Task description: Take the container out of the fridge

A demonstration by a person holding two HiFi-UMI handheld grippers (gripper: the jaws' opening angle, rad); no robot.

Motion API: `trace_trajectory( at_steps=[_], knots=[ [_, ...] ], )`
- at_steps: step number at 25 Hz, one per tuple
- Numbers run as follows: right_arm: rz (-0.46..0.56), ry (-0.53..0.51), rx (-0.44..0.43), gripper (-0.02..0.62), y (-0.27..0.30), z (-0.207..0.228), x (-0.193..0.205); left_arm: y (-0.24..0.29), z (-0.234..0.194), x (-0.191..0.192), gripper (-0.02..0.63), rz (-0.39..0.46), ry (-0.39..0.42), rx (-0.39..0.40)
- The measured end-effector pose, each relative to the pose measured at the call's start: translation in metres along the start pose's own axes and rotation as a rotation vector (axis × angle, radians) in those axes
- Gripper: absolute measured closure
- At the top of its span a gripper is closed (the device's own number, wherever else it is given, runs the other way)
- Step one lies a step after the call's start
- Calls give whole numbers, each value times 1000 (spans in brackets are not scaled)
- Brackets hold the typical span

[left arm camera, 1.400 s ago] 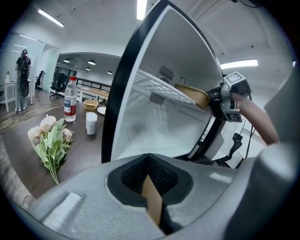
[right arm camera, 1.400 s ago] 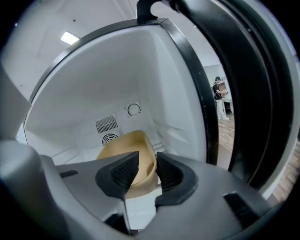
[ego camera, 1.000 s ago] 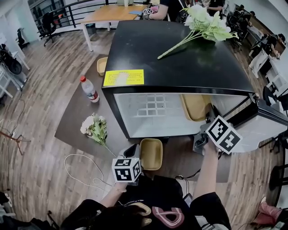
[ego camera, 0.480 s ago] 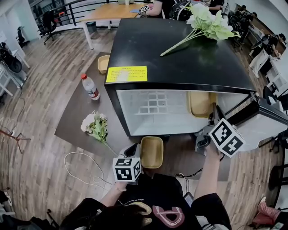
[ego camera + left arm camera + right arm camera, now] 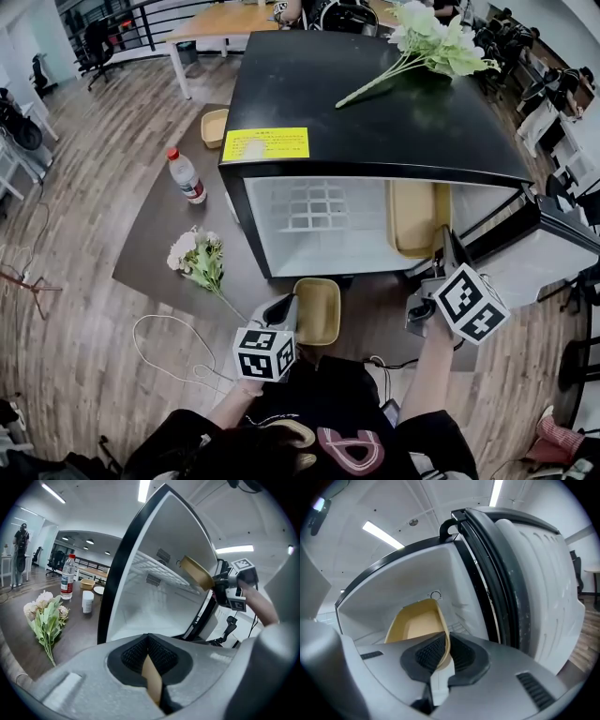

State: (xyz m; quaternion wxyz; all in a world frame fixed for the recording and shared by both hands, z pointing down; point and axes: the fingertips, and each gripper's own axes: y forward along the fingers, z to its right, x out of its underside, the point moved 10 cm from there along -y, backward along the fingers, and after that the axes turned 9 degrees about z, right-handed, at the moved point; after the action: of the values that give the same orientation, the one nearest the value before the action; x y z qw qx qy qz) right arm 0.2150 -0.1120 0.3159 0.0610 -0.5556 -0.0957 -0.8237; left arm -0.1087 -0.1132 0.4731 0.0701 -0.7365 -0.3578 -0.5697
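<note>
Head view: the fridge [image 5: 375,103], black-topped and white inside, stands with its door [image 5: 534,253] swung open at its right. The container [image 5: 412,217] sits inside the fridge at the right of the cabinet. It is a shallow tan tray, oblong with rounded corners, its hollow side showing. Its long axis runs from the fridge mouth back into the cabinet. The right gripper [image 5: 442,253] reaches into the mouth at the container's near end. The left gripper [image 5: 286,309] is in front of the fridge, low, gripping a second container [image 5: 317,311] of the same tan make. A flower spray [image 5: 427,42] lies on top of the fridge, and a bottle [image 5: 186,176] stands left of the fridge.

Left gripper view: the left gripper [image 5: 149,653] has its jaws pressed together on a thin tan edge of the second container [image 5: 152,684]. Beyond it, inside the fridge [image 5: 154,588], the container [image 5: 197,572] shows nearly edge-on as a slanted slab. Its near end is at the right gripper [image 5: 220,585].

Right gripper view: the right gripper [image 5: 445,651] has just been closing its jaws. They are now clamped on the near rim of the container [image 5: 417,625], one pad inside the hollow and one outside. The container points away from the jaws into the fridge [image 5: 393,588], hollow side open to view, beside the door [image 5: 534,588].
</note>
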Motion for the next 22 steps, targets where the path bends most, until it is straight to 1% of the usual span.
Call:
trace_trajectory(
  at_steps=[3, 7, 10, 15, 20, 22],
  knots=[
    [-2, 1, -4, 560, -10, 2, 4, 0, 2, 0, 597, 7, 7, 5],
    [5, -18, -14, 560, -22, 4, 6, -3, 5, 0, 597, 27, 7, 35],
    [18, -19, -23, 560, -33, 6, 8, -4, 7, 1, 597, 28, 13, 36],
    [17, -13, -13, 560, -49, 14, 17, -7, 13, 0, 597, 70, 1, 53],
    [3, -4, -7, 560, -64, 19, 29, -9, 16, 1, 597, 72, 5, 57],
    [2, -19, -4, 560, -70, 21, 32, -9, 17, 1, 598, 79, 8, 60]
  ],
)
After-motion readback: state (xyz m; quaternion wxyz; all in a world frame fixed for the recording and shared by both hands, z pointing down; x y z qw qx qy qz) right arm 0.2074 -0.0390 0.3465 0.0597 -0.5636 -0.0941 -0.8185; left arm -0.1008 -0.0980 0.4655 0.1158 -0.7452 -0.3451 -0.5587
